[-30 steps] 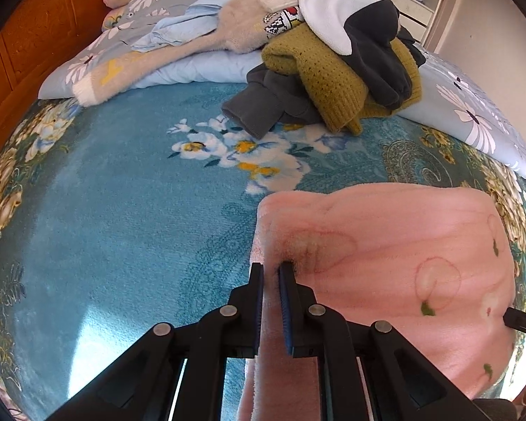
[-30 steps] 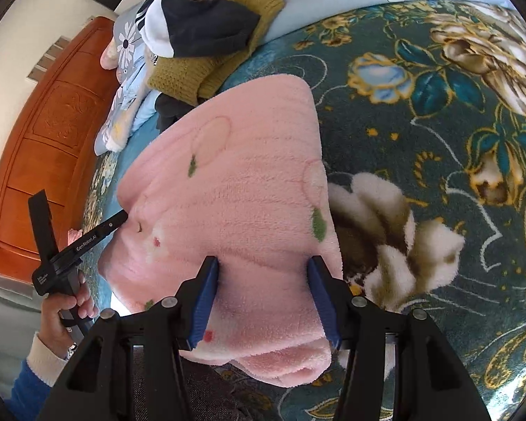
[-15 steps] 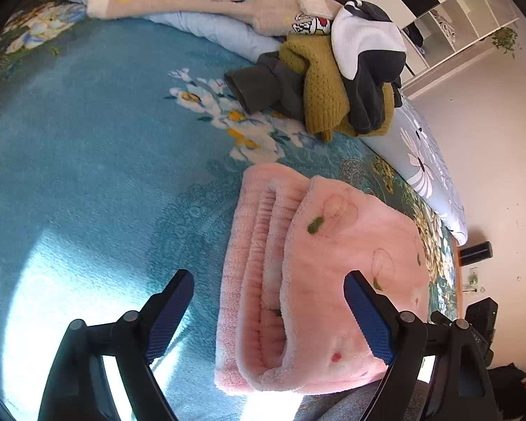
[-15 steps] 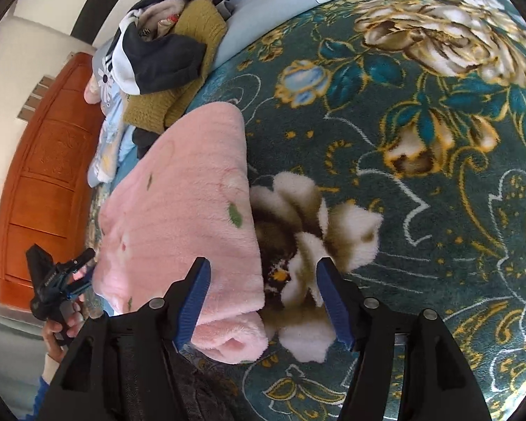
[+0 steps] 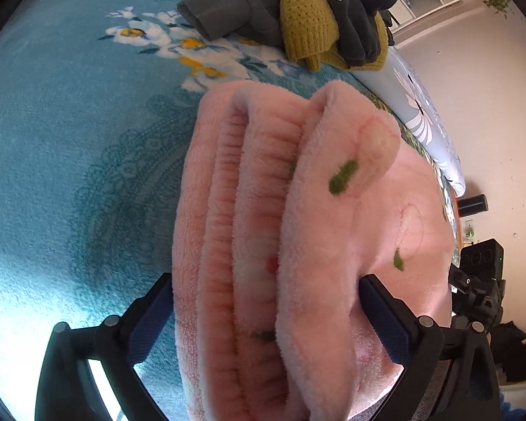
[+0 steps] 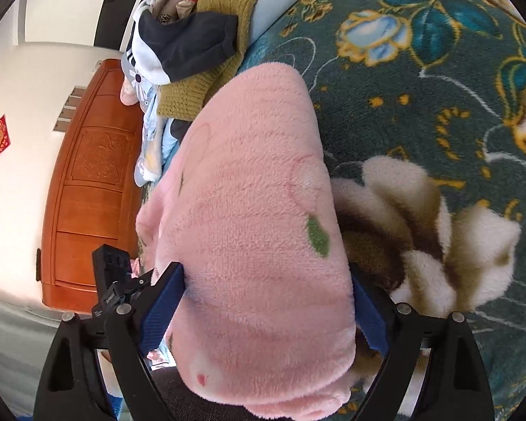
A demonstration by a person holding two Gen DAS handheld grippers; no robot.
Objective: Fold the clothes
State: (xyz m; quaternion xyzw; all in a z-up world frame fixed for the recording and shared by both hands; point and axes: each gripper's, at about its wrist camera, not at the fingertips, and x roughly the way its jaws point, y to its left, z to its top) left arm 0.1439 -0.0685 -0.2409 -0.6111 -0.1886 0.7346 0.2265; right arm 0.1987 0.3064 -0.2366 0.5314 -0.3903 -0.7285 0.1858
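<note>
A folded pink fleece garment (image 5: 298, 231) lies on the floral bedspread (image 5: 70, 133), its stacked folds facing the left wrist view. My left gripper (image 5: 266, 319) is open wide, with its jaws on either side of the folded stack's near end. The garment also shows in the right wrist view (image 6: 256, 210). My right gripper (image 6: 266, 305) is open wide and straddles the garment's other end. I cannot tell whether either gripper presses the fabric.
A pile of unfolded clothes (image 5: 308, 10), mustard knit, dark and white pieces, lies at the far side of the bed, also in the right wrist view (image 6: 193, 45). A wooden headboard (image 6: 87, 189) stands at the left. A wall (image 5: 491, 87) is beyond the bed.
My left gripper let go of the pink garment's edge and opened wide. Both grippers moved in, so their open jaws now straddle the two ends of the folded stack.
</note>
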